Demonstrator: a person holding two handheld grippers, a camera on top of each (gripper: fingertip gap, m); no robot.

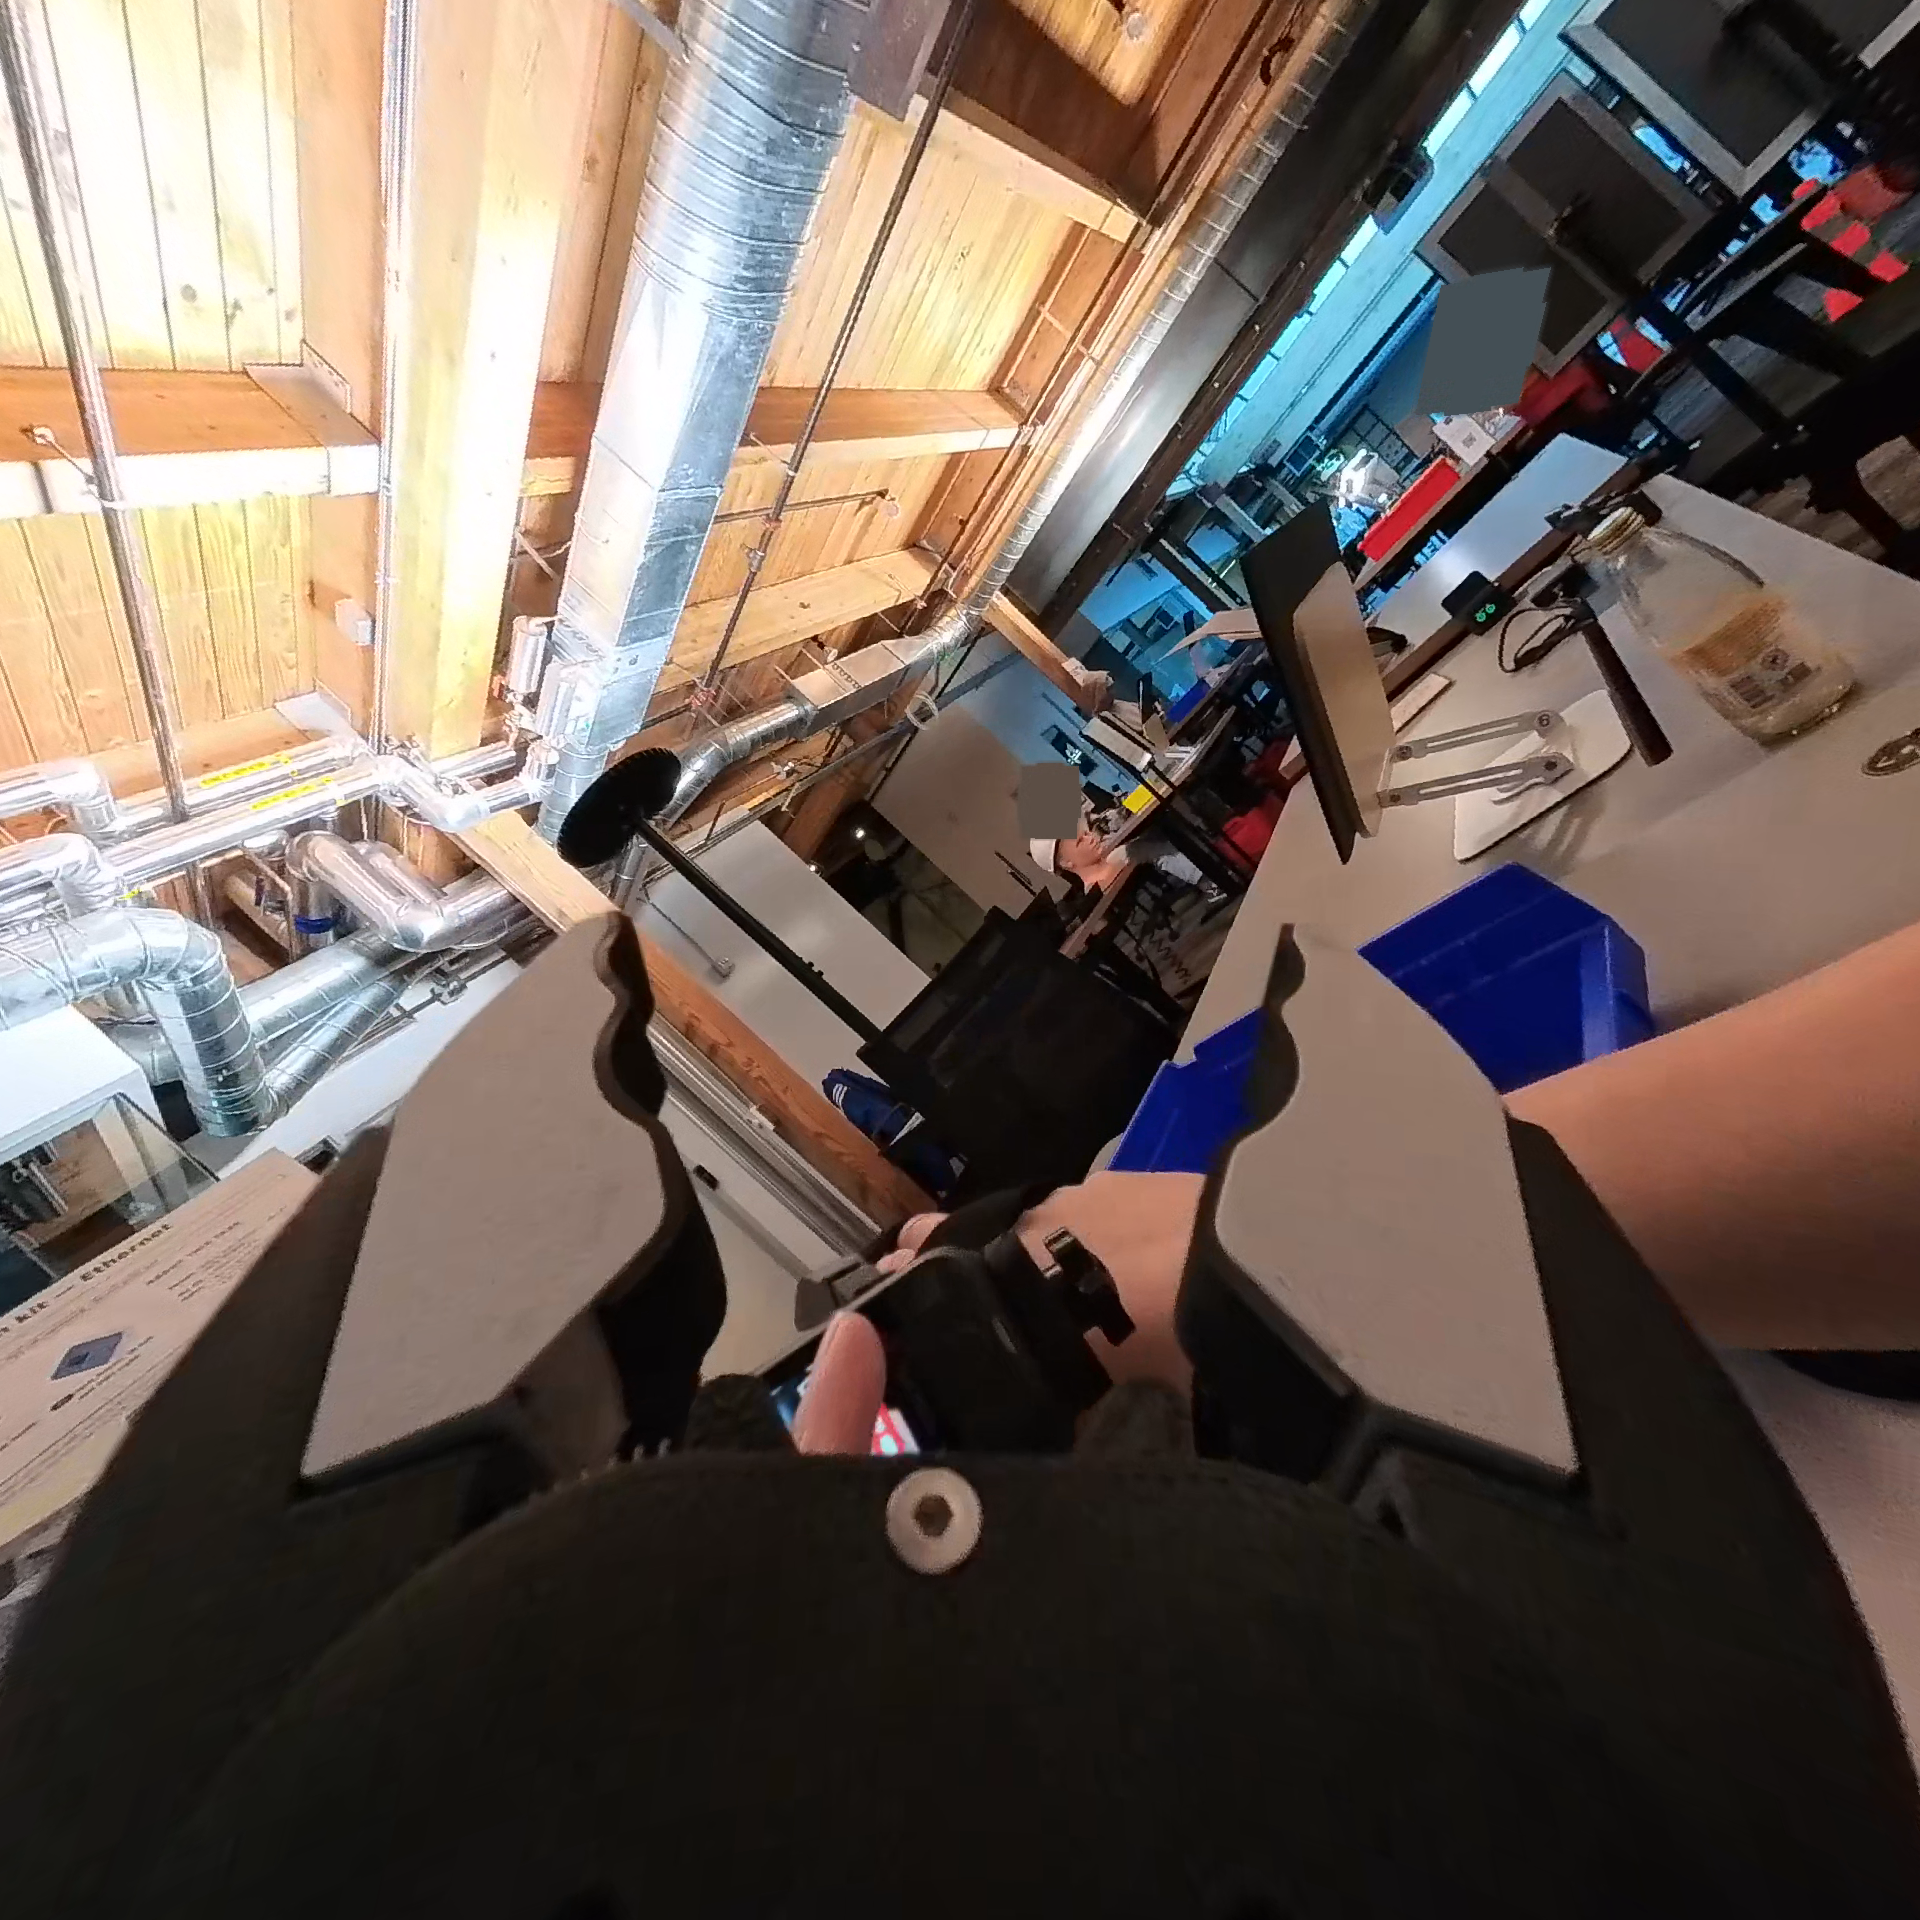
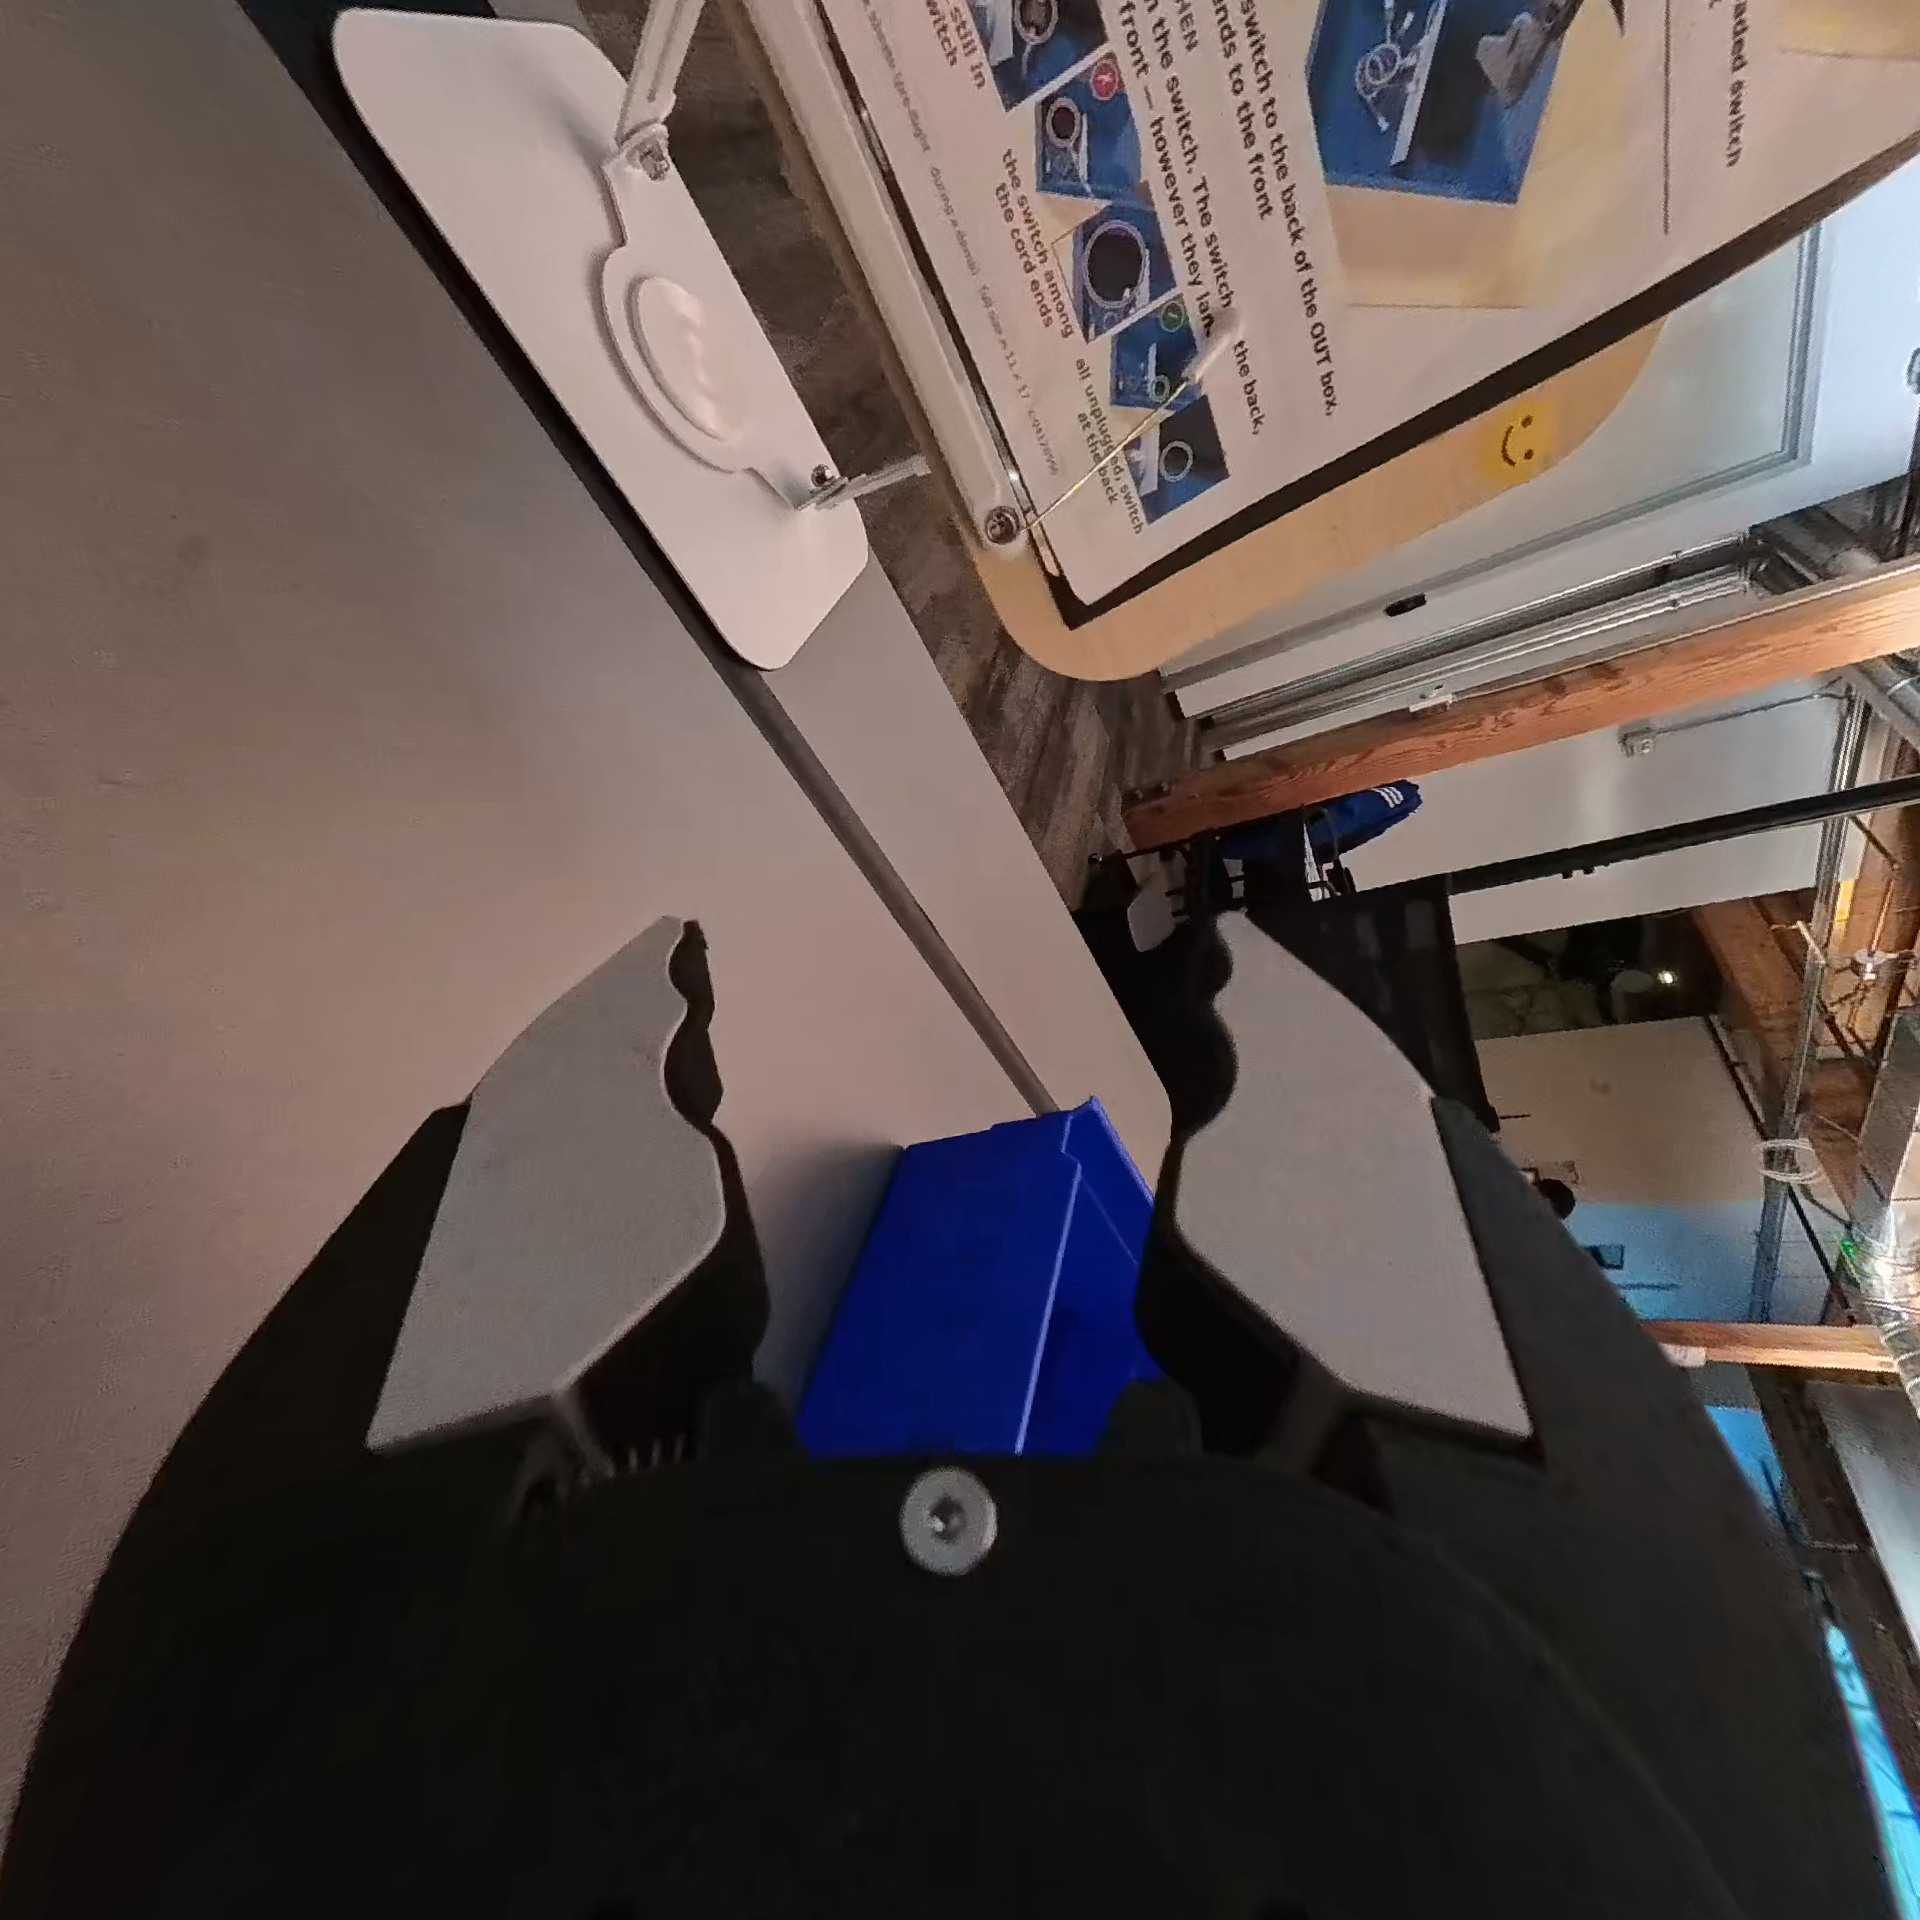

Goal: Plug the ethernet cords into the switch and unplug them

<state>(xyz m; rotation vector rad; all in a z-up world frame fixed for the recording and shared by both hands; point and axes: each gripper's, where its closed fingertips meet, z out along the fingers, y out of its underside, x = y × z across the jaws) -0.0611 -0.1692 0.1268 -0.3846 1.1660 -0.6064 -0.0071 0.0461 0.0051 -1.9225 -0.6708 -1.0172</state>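
Note:
No switch or ethernet cord shows in either view. My left gripper (image 1: pixel 956 945) is open and empty, tilted up toward the ceiling. A person's hand (image 1: pixel 1091 1278) and forearm cross below its fingers, and the hand holds a black device (image 1: pixel 966 1340). A blue bin (image 1: pixel 1507 966) sits on the grey table (image 1: pixel 1714 831) behind the right finger. My right gripper (image 2: pixel 956 935) is open and empty, turned sideways over the grey table (image 2: pixel 312 831). A blue bin (image 2: pixel 987 1278) lies between the bases of its fingers.
A screen on a white stand (image 1: pixel 1320 665), a glass bottle (image 1: pixel 1714 623) and a small black device with a cable (image 1: pixel 1475 597) stand on the table. A stand's white base plate (image 2: pixel 582 312) and an instruction sheet on a board (image 2: pixel 1247 260) show in the right wrist view. The table edge (image 2: pixel 935 935) runs close by. One gripper's finger ends stand about 25 cm off the other's.

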